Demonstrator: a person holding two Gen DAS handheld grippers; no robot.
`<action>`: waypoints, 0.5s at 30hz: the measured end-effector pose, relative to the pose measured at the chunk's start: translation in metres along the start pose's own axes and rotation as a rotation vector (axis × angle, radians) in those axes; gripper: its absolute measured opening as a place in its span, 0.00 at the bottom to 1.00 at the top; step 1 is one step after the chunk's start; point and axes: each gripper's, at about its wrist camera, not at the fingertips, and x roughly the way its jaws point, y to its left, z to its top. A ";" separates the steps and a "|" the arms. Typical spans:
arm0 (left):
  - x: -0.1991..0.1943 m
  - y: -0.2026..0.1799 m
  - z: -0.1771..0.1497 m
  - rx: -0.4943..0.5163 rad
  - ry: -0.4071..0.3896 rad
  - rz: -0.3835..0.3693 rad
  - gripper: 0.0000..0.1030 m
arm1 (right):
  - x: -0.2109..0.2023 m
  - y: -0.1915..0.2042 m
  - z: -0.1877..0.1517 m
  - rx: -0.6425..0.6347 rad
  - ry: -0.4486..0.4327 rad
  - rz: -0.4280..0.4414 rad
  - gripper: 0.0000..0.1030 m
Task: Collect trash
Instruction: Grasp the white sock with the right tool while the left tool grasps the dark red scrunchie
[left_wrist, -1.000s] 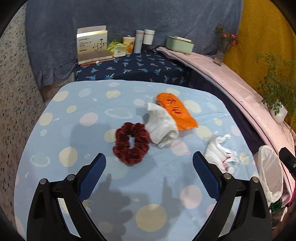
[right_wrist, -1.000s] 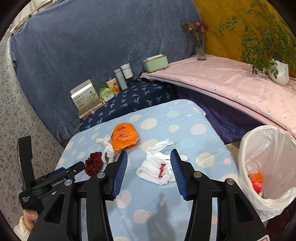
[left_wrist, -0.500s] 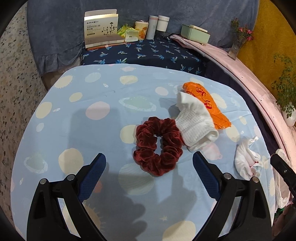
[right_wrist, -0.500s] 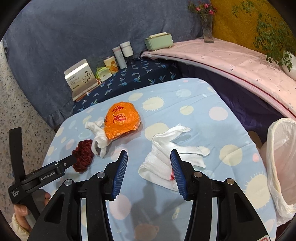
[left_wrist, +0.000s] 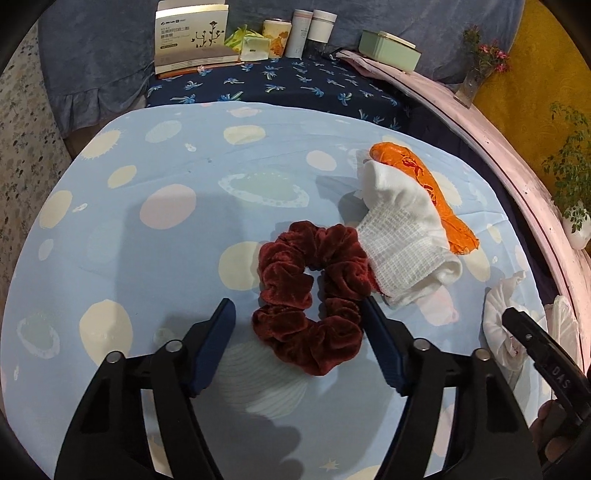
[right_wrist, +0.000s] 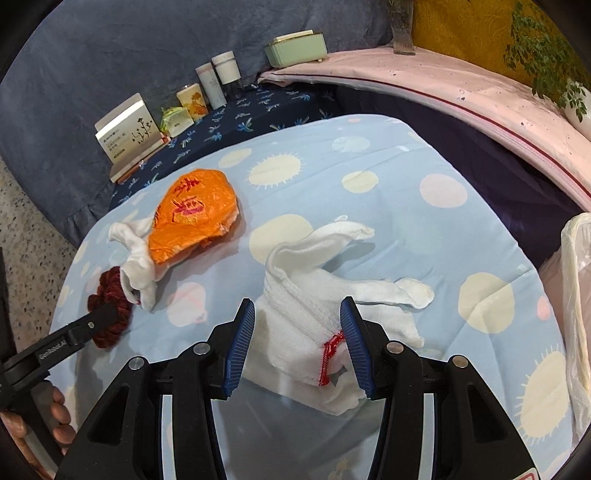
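Jaws apart, straddling scrunchie (left_wrist: 312, 295).

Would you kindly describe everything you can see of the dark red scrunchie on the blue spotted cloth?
The scrunchie is a gathered ring of dark red, velvet-looking fabric with a small open centre, lying flat on the blue spotted cloth. Its right edge touches a white sock, which slightly overlaps it. The open left gripper straddles its near half, one blue finger on each side; whether they touch the fabric is unclear. In the right wrist view it is partly hidden behind that gripper.
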 end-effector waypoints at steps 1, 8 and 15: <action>0.000 -0.001 -0.001 0.004 0.001 -0.008 0.54 | 0.002 0.000 -0.001 -0.003 0.006 -0.005 0.45; -0.009 -0.010 -0.006 0.011 -0.002 -0.036 0.28 | 0.000 -0.001 -0.006 -0.033 0.019 -0.029 0.20; -0.034 -0.018 -0.010 0.018 -0.038 -0.050 0.23 | -0.025 -0.008 -0.008 -0.025 0.003 -0.001 0.09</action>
